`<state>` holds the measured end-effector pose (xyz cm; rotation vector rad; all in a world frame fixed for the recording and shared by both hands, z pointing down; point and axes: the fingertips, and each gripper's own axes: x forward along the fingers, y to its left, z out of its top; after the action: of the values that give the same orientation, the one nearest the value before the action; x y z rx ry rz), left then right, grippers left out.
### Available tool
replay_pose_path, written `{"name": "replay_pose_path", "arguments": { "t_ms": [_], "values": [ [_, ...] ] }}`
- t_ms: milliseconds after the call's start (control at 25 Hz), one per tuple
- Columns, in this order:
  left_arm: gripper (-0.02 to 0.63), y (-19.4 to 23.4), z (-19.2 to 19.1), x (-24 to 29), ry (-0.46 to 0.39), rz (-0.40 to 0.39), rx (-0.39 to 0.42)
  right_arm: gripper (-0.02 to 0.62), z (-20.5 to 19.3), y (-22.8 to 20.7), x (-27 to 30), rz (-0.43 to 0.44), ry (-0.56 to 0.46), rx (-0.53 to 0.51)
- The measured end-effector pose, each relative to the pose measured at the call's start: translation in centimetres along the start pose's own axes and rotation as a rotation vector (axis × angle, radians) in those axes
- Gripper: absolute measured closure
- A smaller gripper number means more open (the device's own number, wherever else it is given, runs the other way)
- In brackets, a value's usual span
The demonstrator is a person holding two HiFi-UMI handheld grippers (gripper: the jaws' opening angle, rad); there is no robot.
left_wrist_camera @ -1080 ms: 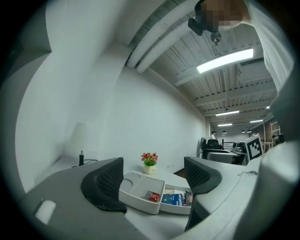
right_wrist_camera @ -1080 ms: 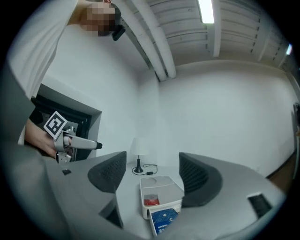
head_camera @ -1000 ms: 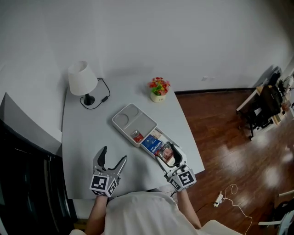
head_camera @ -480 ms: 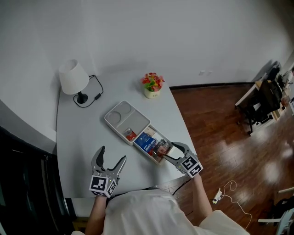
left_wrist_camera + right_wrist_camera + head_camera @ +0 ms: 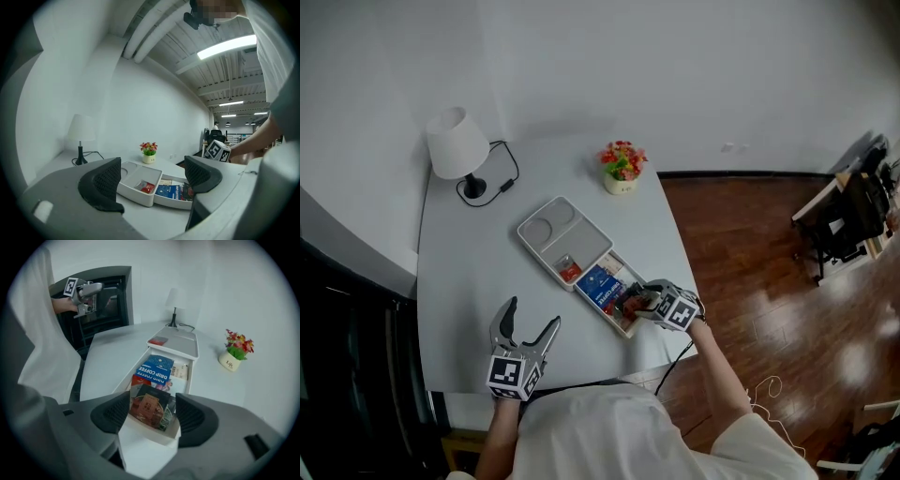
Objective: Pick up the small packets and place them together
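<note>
A white compartment tray (image 5: 546, 232) lies across the table. Its middle compartment holds a small red packet (image 5: 569, 272). The end compartment holds a blue drip-coffee packet (image 5: 598, 284) and several others. My right gripper (image 5: 636, 302) reaches into that end compartment. Its jaws are closing around a dark brown packet (image 5: 149, 405), with a small gap still showing at the pads. In the right gripper view the blue packet (image 5: 155, 370) lies just beyond. My left gripper (image 5: 525, 328) stands open and empty near the table's front edge, pointing at the tray (image 5: 136, 190).
A white lamp (image 5: 457, 145) with a black cord stands at the back left. A small flower pot (image 5: 622, 169) sits at the back right. The tray's end reaches close to the table's right front edge, with wooden floor beyond.
My right gripper has swung from the table's front edge to the tray's end compartment, and its jaws have narrowed around the dark brown packet. The left gripper has stayed put.
</note>
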<state>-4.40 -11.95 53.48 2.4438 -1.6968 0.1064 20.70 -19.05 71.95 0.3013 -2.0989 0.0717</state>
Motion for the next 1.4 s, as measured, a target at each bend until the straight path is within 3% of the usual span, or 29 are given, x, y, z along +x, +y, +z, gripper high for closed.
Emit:
{"name": "replay_pose_path", "arguments": {
  "t_ms": [400,440,480,600,960,1400],
  "values": [
    [0.194,-0.3,-1.2,-0.8,0.024,0.041,-0.021,0.302,-2.6,-1.8,5.3,0.068,0.265,0.087],
    [0.201,-0.3,-1.3,-1.0,0.024,0.045,-0.024,0.386,-2.8,-1.8,5.5,0.058,0.284,0.091],
    [0.201,-0.2,-1.4,-1.2,0.025,0.051,-0.026,0.414,-2.9,-1.8,5.7,0.045,0.299,0.096],
    [0.201,0.3,-1.7,-1.8,0.036,0.065,-0.038,0.431,-3.4,-1.8,6.1,0.004,0.32,0.114],
    [0.206,2.2,-1.5,-3.0,0.023,0.084,-0.068,0.566,-1.5,-0.2,4.8,-0.044,0.249,0.135],
    [0.206,2.5,-1.0,-3.6,0.002,0.048,-0.065,0.581,4.8,0.3,-4.1,-0.101,0.048,0.081]
  ]
}}
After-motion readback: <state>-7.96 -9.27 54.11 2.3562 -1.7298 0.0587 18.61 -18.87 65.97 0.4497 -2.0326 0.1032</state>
